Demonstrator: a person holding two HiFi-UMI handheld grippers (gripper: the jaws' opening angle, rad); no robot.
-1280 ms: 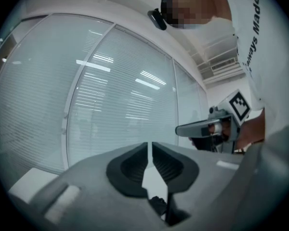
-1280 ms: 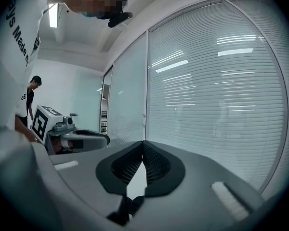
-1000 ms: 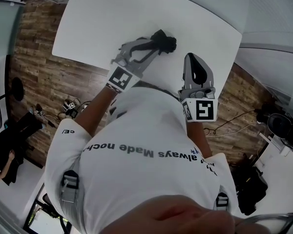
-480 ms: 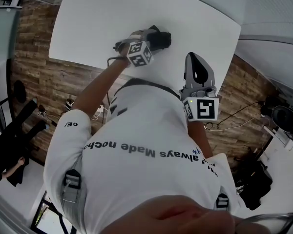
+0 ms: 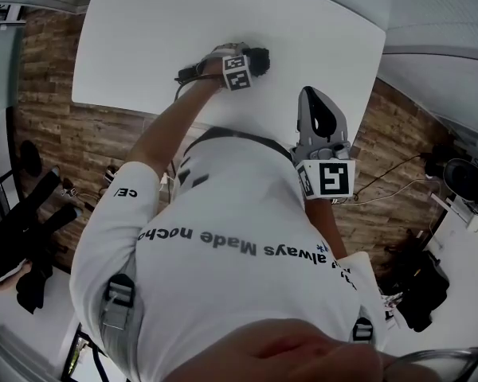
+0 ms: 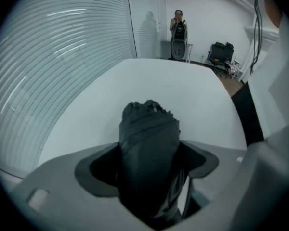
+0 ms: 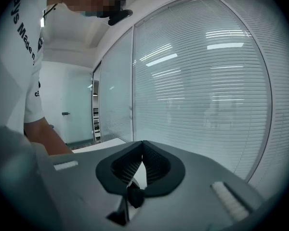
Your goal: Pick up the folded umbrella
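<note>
The folded black umbrella [image 5: 260,57] lies on the white table [image 5: 175,22], near its front edge. My left gripper [image 5: 233,60] points steeply down over it, marker cube on top. In the left gripper view the umbrella [image 6: 149,143] runs lengthwise between the two jaws, which are opening and stand wide, with gaps showing beside the fabric. My right gripper [image 5: 312,95] hovers by the table's front edge to the right, clear of the umbrella. Its fingertips [image 7: 142,144] meet, with nothing between them.
Wooden floor [image 5: 48,134] surrounds the table, with cables and black bags [image 5: 418,293] at the right. A glass wall with blinds [image 7: 207,90] stands past the right gripper. Far across the room a person [image 6: 178,25] stands by a chair.
My left gripper has swung down onto the table with the umbrella, tipped from near level to steeply downward, and its jaws have spread off the umbrella. The right gripper has hardly shifted.
</note>
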